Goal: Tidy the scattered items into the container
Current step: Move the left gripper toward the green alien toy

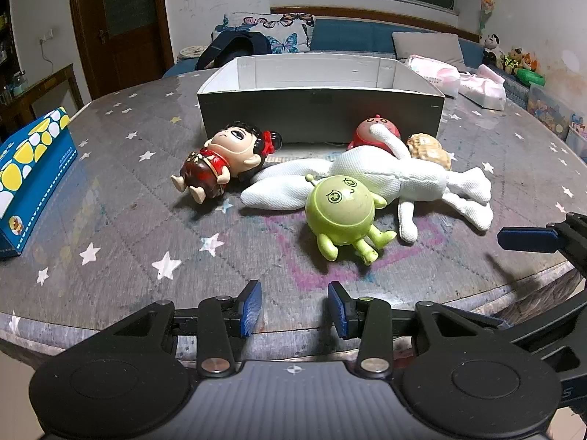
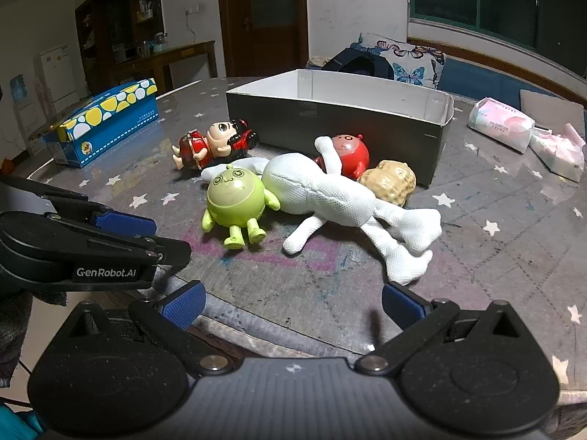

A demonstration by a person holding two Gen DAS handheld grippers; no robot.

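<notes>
A dark cardboard box with a white inside stands open on the starry table. In front of it lie a doll in a red dress, a round green toy, a white cloth doll, a round red toy and a tan peanut toy. My left gripper hovers open at the near table edge, short of the green toy. To its right my right gripper is open wider, also empty.
A blue and yellow tissue box sits at the table's left. Pink and white packets lie at the far right. A sofa with butterfly cushions stands behind the table.
</notes>
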